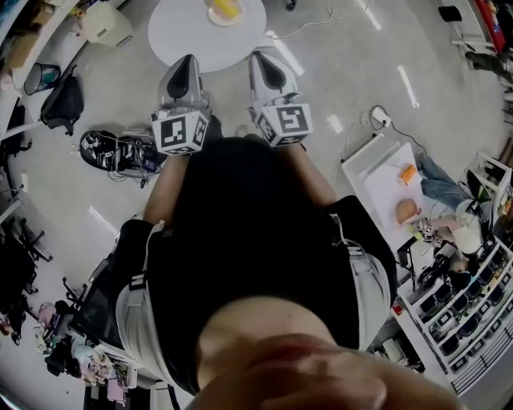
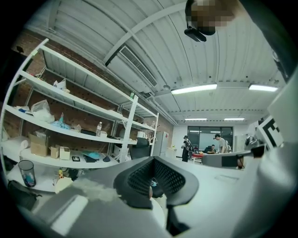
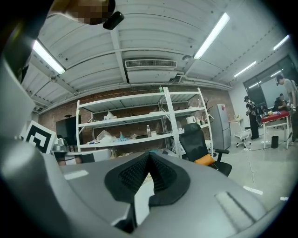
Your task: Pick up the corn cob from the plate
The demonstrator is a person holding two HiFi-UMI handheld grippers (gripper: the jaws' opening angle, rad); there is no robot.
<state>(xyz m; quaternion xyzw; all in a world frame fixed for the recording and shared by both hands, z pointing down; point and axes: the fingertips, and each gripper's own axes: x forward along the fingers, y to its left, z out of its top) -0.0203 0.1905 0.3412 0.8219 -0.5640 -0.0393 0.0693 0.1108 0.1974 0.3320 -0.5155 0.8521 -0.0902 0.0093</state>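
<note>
Pads [image 2: 139,176], black and ribbed, press together empty on left gripper [image 2: 152,162] and right gripper [image 3: 149,157].

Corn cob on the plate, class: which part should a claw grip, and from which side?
Grip the corn cob across its middle, coming down from above with the claw pads on its rounded sides. It lies on the plate on the round table, so its top and flanks look free, the underside not. Which way its length runs is too small to tell.
</note>
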